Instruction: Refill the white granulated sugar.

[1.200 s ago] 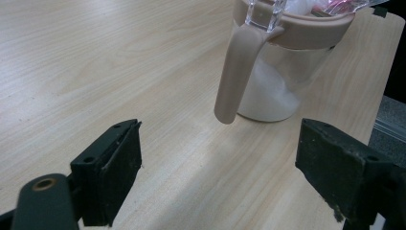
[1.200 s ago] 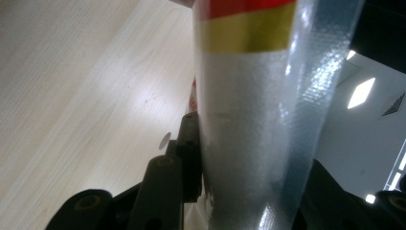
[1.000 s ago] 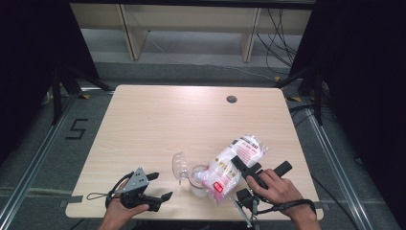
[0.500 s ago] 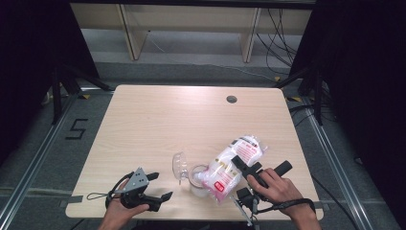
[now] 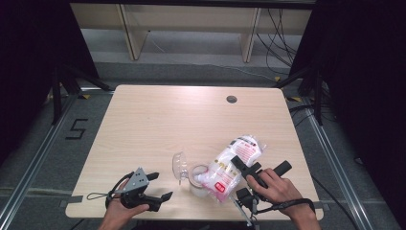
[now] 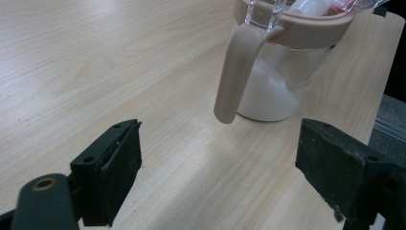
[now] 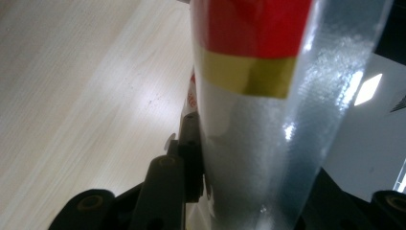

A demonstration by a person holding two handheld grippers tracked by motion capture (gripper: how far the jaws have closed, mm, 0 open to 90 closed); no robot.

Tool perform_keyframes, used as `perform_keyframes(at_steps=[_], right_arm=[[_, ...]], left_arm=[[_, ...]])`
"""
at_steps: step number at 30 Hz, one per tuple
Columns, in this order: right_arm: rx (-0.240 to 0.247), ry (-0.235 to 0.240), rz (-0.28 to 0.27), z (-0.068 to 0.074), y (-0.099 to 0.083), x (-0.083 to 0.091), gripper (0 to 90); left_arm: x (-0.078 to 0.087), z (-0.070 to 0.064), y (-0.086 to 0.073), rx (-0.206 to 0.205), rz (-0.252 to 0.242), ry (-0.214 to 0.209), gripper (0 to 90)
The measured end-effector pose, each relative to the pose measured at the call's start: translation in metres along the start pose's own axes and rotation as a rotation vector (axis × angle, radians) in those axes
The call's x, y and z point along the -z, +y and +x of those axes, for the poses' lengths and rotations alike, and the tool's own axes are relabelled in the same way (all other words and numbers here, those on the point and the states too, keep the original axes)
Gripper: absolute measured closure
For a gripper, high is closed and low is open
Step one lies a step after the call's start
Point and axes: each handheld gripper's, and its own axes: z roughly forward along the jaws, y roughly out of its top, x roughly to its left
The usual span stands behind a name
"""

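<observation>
Right gripper (image 5: 247,168) clenched on bag (image 5: 231,160), bag tilted over jar (image 5: 197,178); left gripper (image 5: 158,187) spread wide, empty, near jar on table (image 5: 158,120)

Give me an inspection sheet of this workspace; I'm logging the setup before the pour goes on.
Surface: pale wooden table, round grommet hole near the far edge.
Job's things: clear jar with pinkish rim, white powder inside, lid flipped open; plastic bag tipped over its mouth.
Clutter: nothing seen.
Grippers: left gripper open, resting on the table; right gripper shut on the bag.
Cables: one trails from each gripper; more lie on the floor beyond.
Surroundings: dark curtains, shelving behind, floor marking 5.
</observation>
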Motion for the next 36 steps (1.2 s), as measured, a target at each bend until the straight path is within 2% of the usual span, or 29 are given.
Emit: perform_keyframes(at_steps=[10,11,12,13,14,17,36], right_arm=[[0.002,-0.003,0.000,-0.0007,0.0007,0.0007,71.8],[-0.015,0.002,0.002,0.0007,0.0005,0.0005,71.9],[0.003,-0.004,-0.001,-0.0008,0.0006,0.0005,71.9],[-0.015,0.001,0.003,0.0008,0.0005,0.0006,72.0],[0.019,-0.002,-0.011,-0.0021,0.0006,-0.0004,72.0],[-0.003,-0.002,-0.002,-0.0004,-0.0001,0.0006,72.0],[0.004,-0.004,-0.004,-0.0017,0.0002,0.0009,72.6]], left_arm=[[0.0005,-0.0002,0.0002,-0.002,0.002,0.006,15.4],[0.0004,-0.0002,0.0002,-0.001,0.002,0.006,15.4],[0.0005,-0.0002,0.0002,-0.001,0.003,0.006,15.4],[0.0006,-0.0002,0.0002,-0.003,0.003,0.006,15.4],[0.0005,-0.0002,0.0002,-0.002,0.003,0.006,15.4],[0.0005,-0.0001,0.0002,-0.003,0.003,0.006,15.4],[0.0007,-0.0002,0.0003,-0.002,0.003,0.006,15.4]])
